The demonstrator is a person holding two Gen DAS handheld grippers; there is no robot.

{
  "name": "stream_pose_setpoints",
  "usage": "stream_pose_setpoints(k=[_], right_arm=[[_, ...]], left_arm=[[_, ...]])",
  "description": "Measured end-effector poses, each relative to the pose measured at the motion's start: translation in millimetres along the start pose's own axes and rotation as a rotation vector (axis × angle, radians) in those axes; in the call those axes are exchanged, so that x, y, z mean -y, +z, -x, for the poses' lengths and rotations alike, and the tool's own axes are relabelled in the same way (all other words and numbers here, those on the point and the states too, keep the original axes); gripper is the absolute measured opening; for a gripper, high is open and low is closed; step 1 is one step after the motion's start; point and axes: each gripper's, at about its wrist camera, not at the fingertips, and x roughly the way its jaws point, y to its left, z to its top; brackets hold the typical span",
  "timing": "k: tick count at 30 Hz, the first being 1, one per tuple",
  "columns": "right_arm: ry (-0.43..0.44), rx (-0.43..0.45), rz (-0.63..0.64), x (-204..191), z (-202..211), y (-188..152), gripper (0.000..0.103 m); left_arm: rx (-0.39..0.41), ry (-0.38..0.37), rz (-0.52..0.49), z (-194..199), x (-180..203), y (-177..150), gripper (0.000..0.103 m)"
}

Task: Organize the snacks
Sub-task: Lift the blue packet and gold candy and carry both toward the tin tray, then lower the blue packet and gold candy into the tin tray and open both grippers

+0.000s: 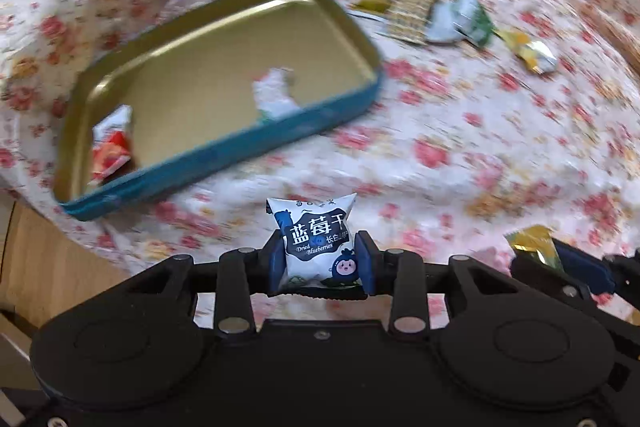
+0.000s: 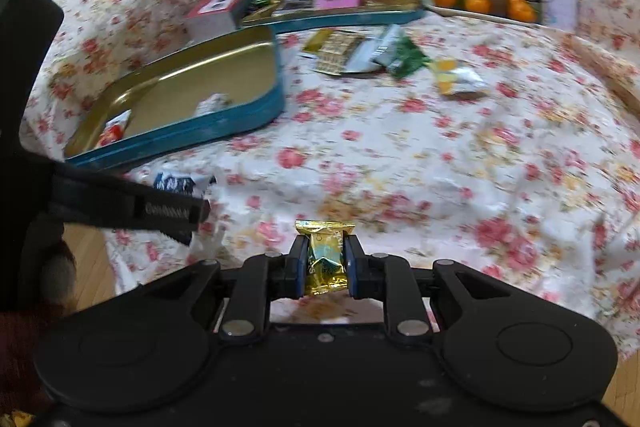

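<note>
Clamping one snack each, blueberry pack (image 1: pixel 316 241) left, gold candy (image 2: pixel 325 259) right, both jaws carry toward tin (image 1: pixel 224 131) at ten o'clock.

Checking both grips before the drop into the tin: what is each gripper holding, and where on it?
The left gripper pinches a dried blueberry packet across its lower sides. The right gripper squeezes a gold foil candy across its middle.

Left claw (image 1: pixel 322 259): matte black body, two round raised discs on its housing, silver rivets at the linkage arms, blue pads on black fingers. Right claw (image 2: pixel 324 265): same black shell, same silver pivots, blue pads, pale scuffs along its near edge. A dark red sleeve (image 2: pixel 16 359) at the frame's left edge.
</note>
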Motion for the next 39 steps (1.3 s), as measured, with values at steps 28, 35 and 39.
stream_pose_setpoints(k=[28, 35, 39], right_arm=[[0.011, 0.128, 0.128, -93.7, -70.5, 126.6, 0.021], [-0.014, 0.114, 0.133, -100.9, -94.5, 132.9, 0.021], [-0.018, 0.097, 0.126, -102.4, -103.9, 132.3, 0.022]], left_arm=[[0.145, 0.067, 0.112, -35.1, -114.5, 84.0, 0.046], [0.126, 0.052, 0.133, -38.4, -120.5, 79.1, 0.047], [0.107, 0.041, 0.142, -41.0, -121.0, 77.2, 0.047]])
